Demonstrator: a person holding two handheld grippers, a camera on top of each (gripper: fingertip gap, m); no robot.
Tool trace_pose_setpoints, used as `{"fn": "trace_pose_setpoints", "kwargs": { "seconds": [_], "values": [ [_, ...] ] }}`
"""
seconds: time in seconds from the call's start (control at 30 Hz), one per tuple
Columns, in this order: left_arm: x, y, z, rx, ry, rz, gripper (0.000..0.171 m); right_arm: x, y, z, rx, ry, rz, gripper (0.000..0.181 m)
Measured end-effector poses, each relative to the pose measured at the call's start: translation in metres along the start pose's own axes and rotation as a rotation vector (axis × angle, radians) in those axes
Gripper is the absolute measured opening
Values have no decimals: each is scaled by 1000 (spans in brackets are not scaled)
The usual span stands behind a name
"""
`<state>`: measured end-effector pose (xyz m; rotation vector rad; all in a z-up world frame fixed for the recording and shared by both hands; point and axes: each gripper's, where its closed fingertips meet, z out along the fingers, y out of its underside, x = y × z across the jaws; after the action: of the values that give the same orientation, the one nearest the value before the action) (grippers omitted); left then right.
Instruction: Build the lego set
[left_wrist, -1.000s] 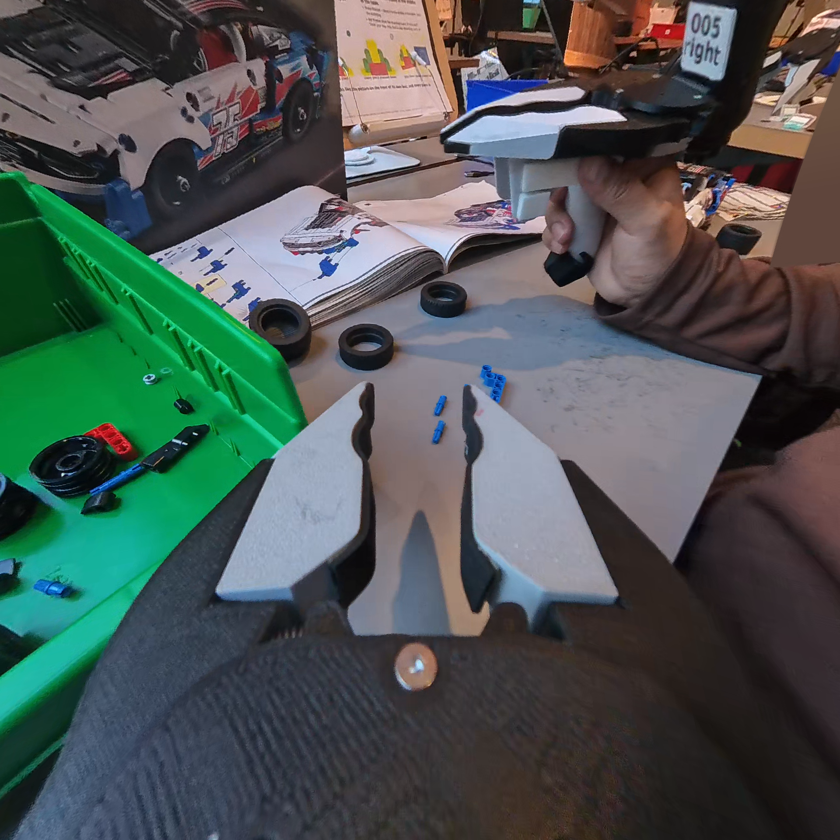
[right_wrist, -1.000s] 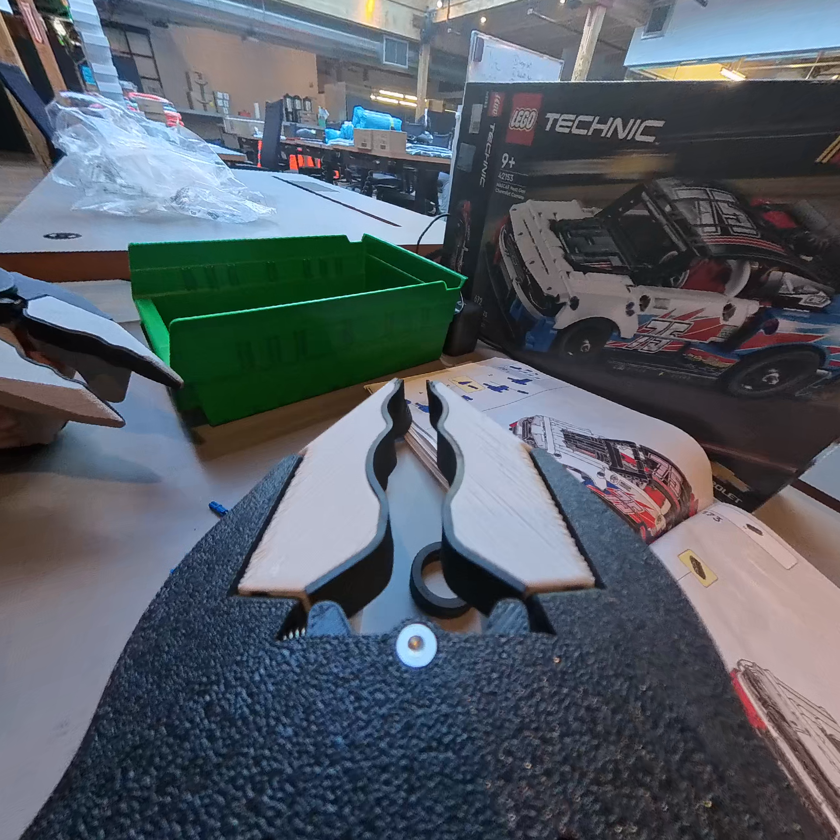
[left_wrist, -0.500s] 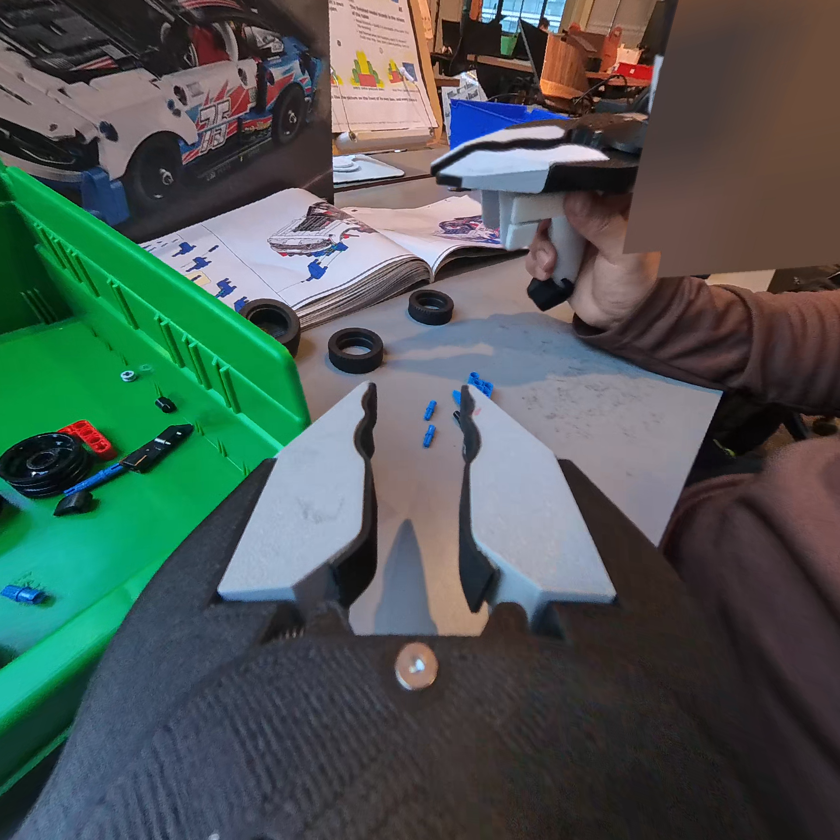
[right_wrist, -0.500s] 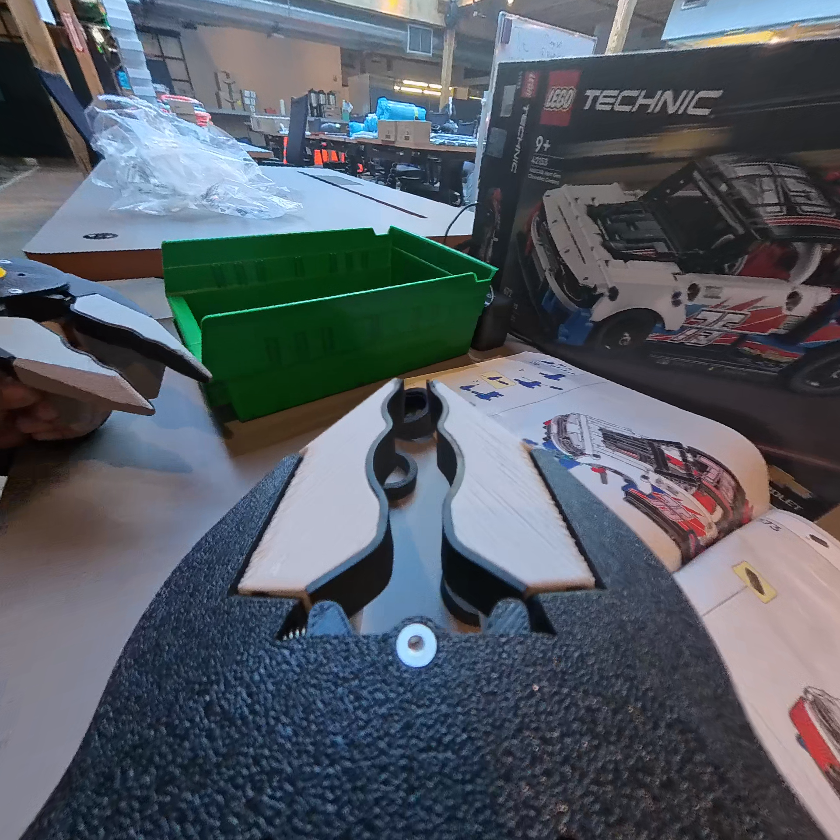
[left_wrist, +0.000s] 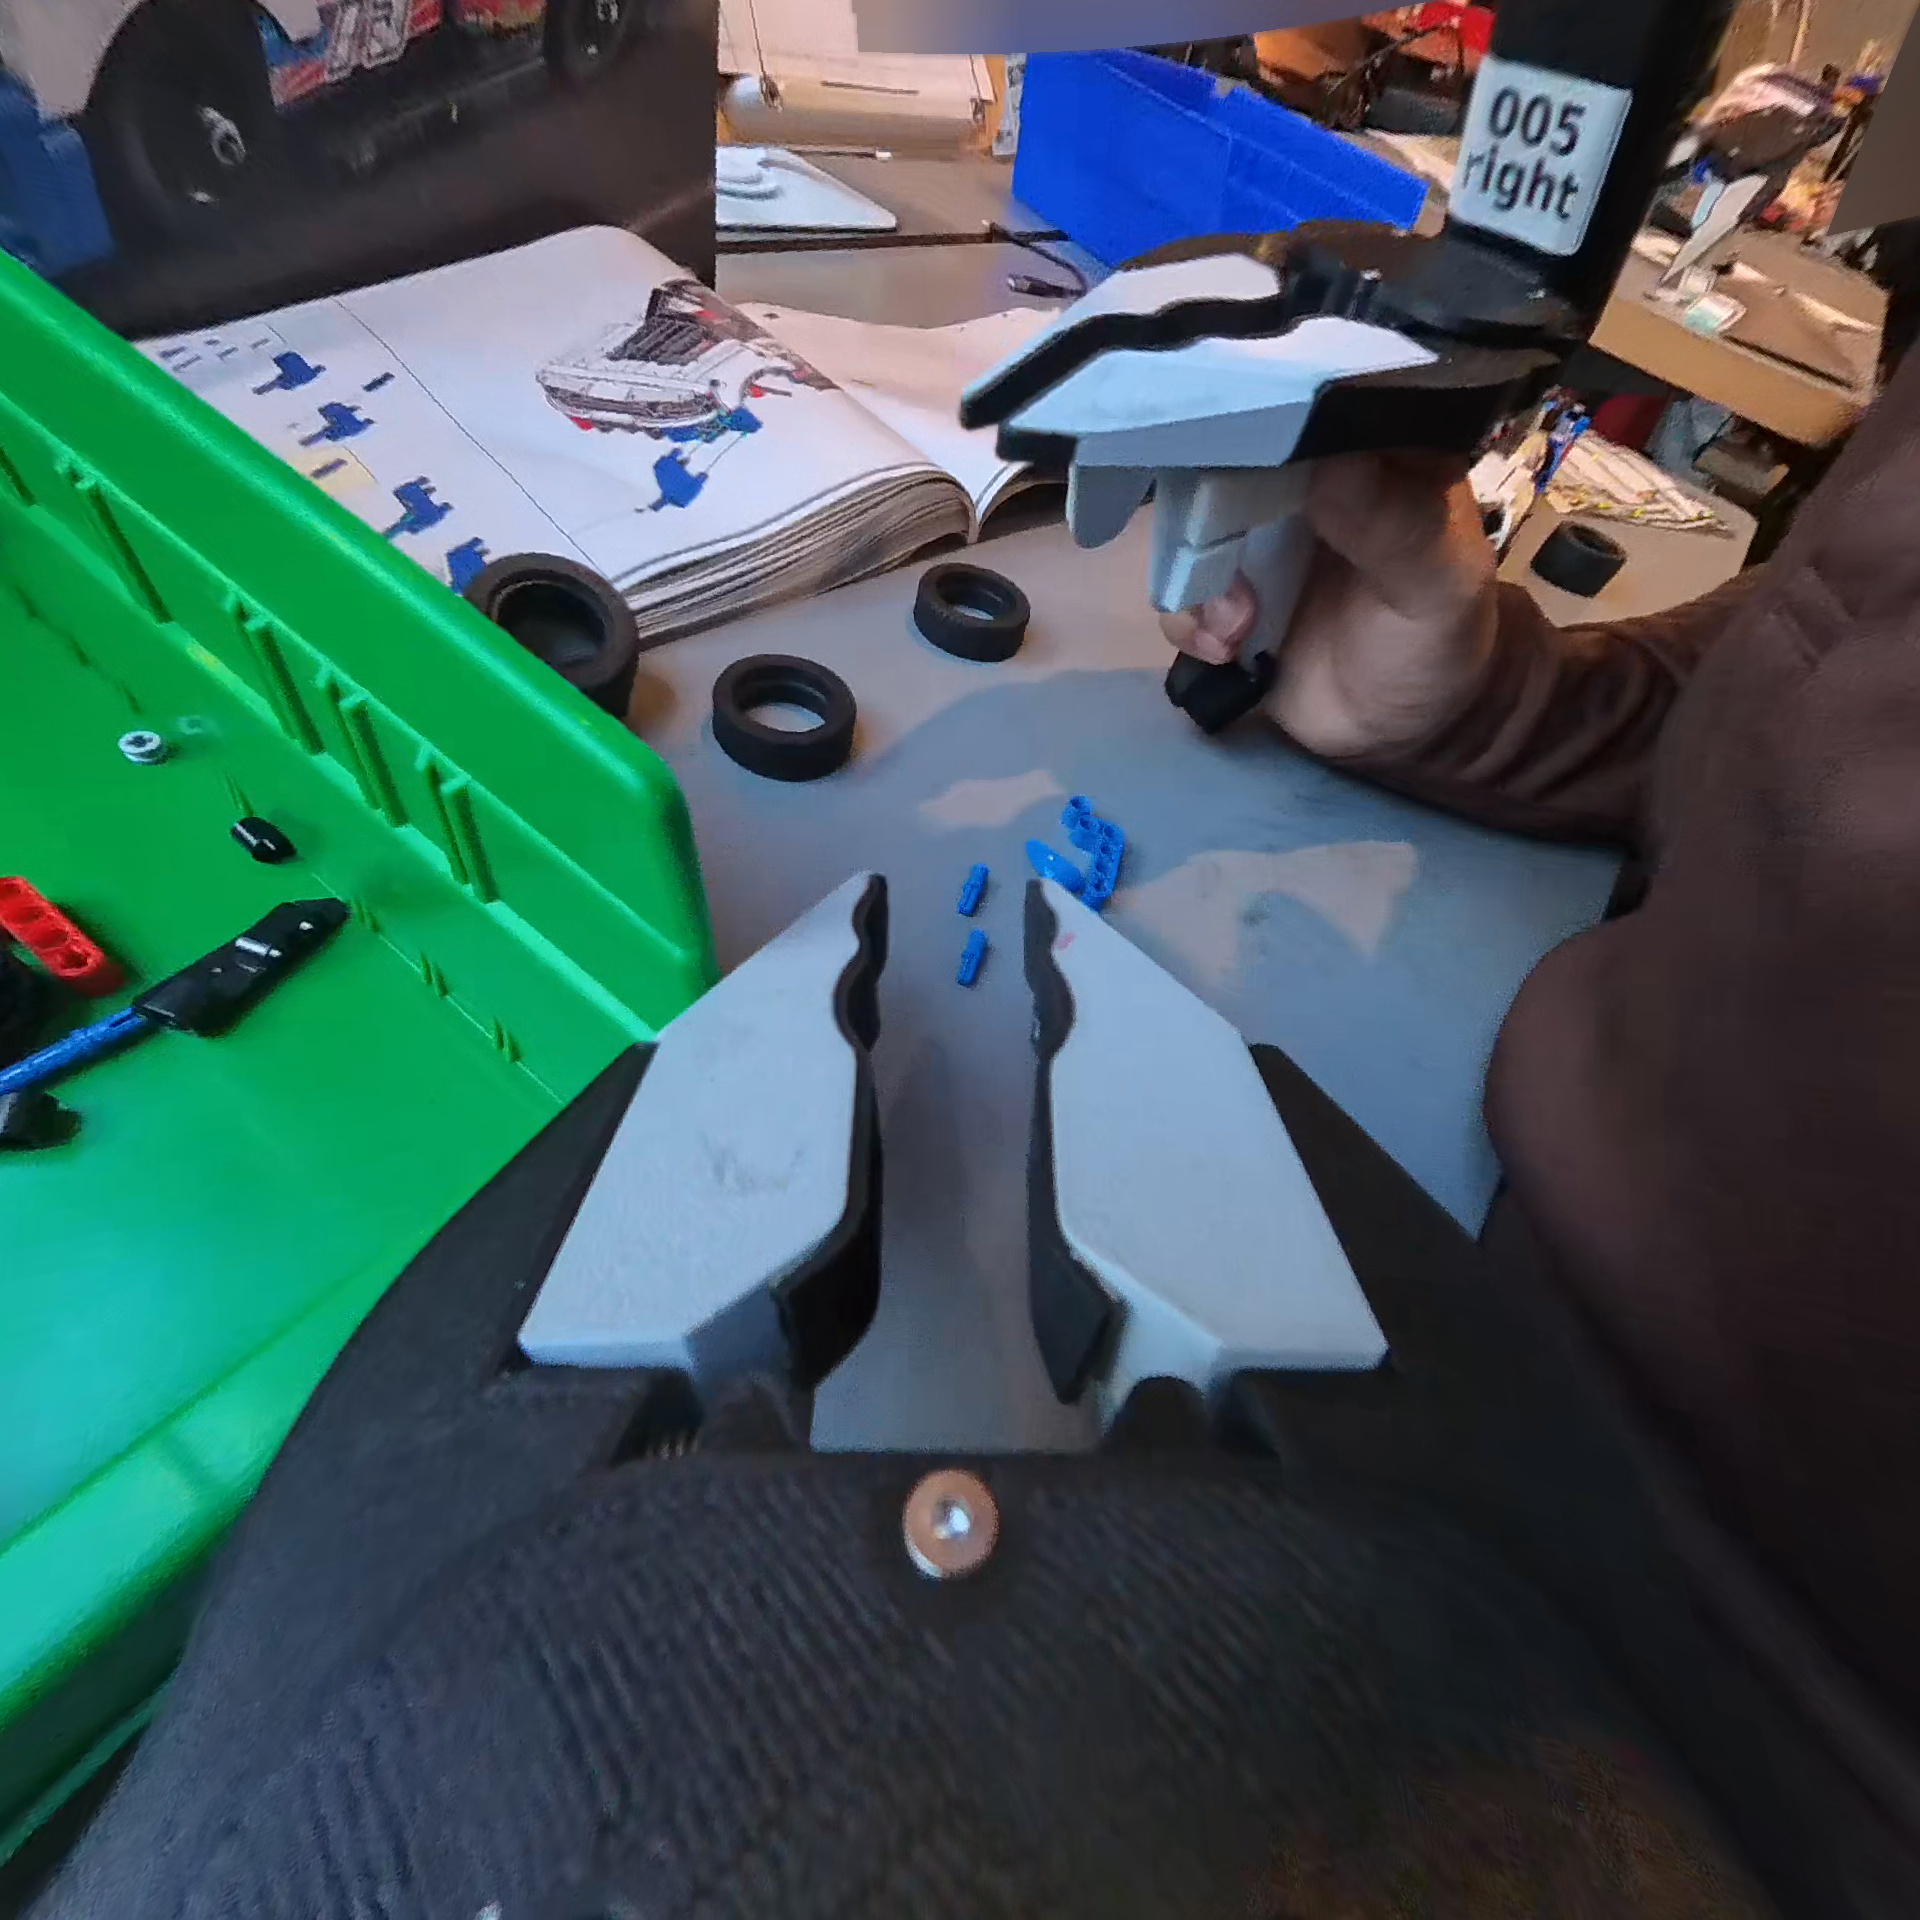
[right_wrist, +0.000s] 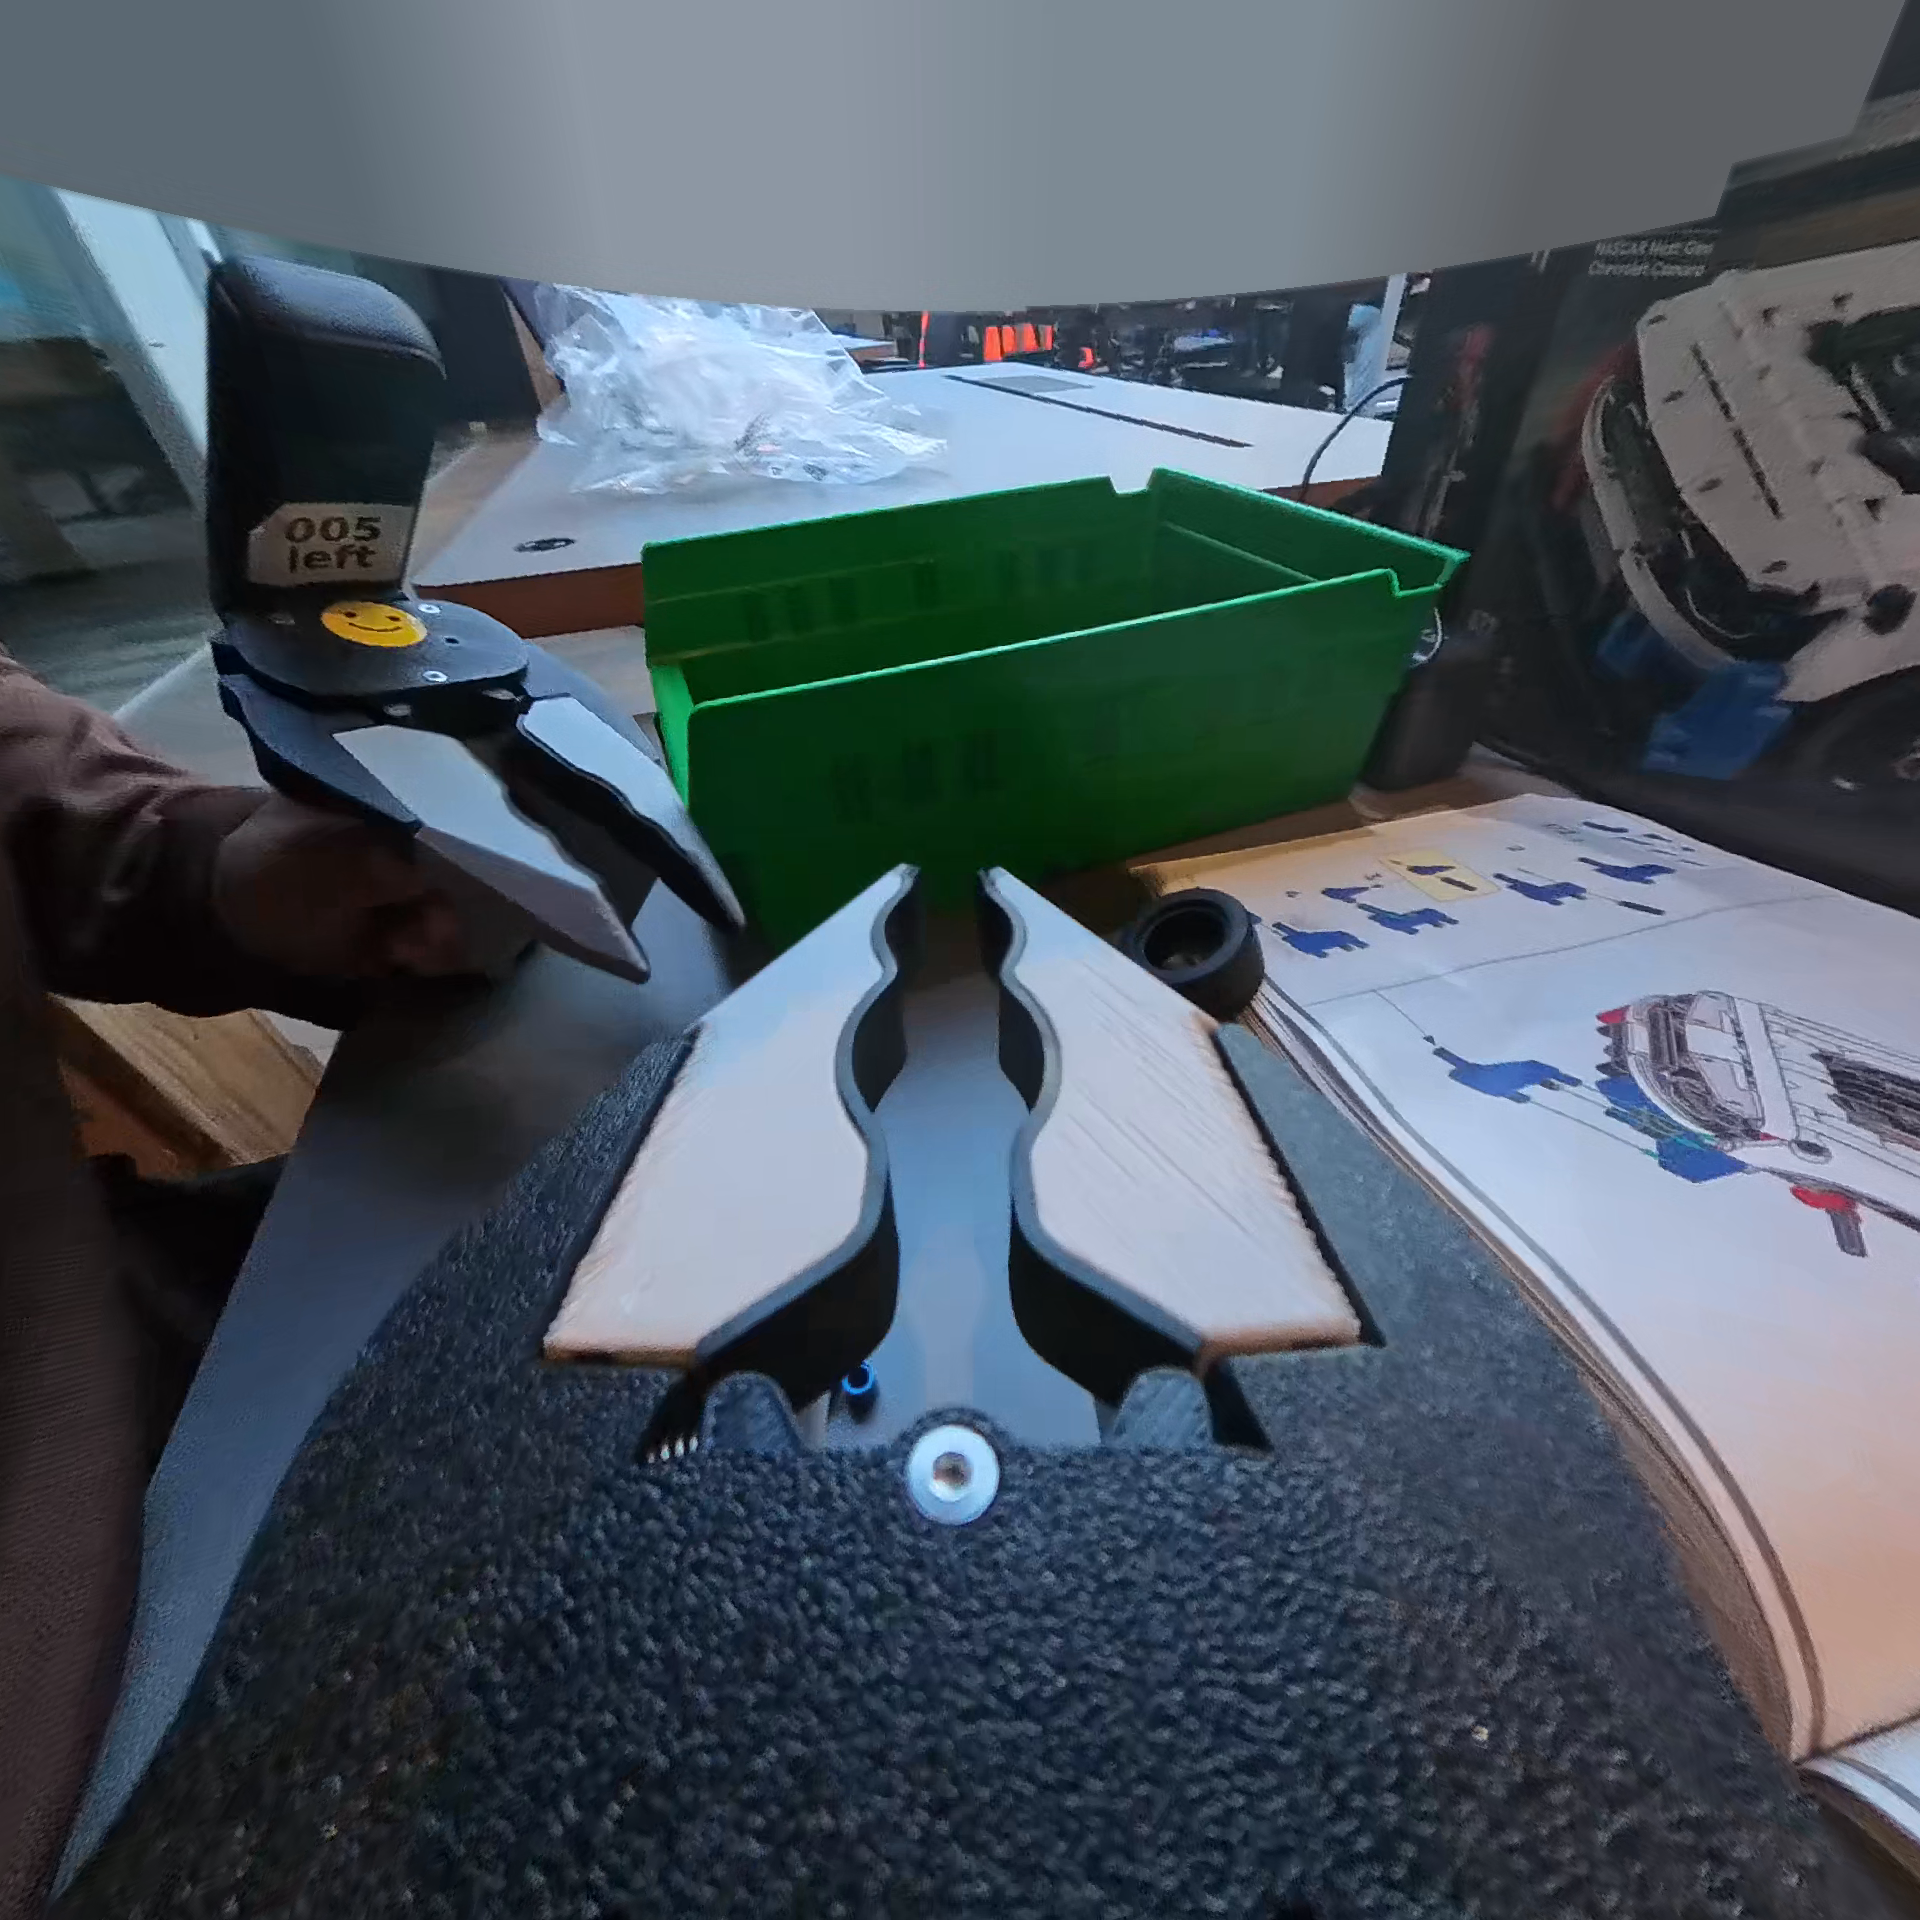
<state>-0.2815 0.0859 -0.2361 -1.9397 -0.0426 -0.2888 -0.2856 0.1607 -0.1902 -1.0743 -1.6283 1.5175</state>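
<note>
We hold the left gripper (left_wrist: 954, 906) low with fingers apart; the right gripper (right_wrist: 948, 883) also gapes, empty.

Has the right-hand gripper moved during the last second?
Yes. The grey-fingered right gripper has swung rightward and nearer, judged against the open instruction booklet in the left wrist view.

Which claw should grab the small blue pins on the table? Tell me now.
Left. The left claw is open, with the blue pins just ahead between its tips. The right claw points toward the green bin.
</note>
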Motion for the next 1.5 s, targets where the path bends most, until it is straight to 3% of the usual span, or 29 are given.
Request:
{"fn": "trace_pose_setpoints", "kwargs": {
  "seconds": [0.3, 0.53, 0.77, 1.03, 1.5],
  "values": [
    [12, -6, -5, 56, -46, 166, 17, -10, -3, -6, -29, 17, -82, 15],
    [7, -4, -3, 34, -31, 100, 23, 10, -15, -32, -26, 373, -366, 13],
    [8, -8, -8, 76, -72, 149, 20, 3, 15, -72, -145, 505, -379, 14],
    [6, -7, -7, 66, -98, 160, 20, -8, 19, -97, -134, 542, -360, 14],
    [8, -8, -8, 78, -104, 187, 20, -8, 45, -87, -246, 469, -279, 18]
  ]
}}
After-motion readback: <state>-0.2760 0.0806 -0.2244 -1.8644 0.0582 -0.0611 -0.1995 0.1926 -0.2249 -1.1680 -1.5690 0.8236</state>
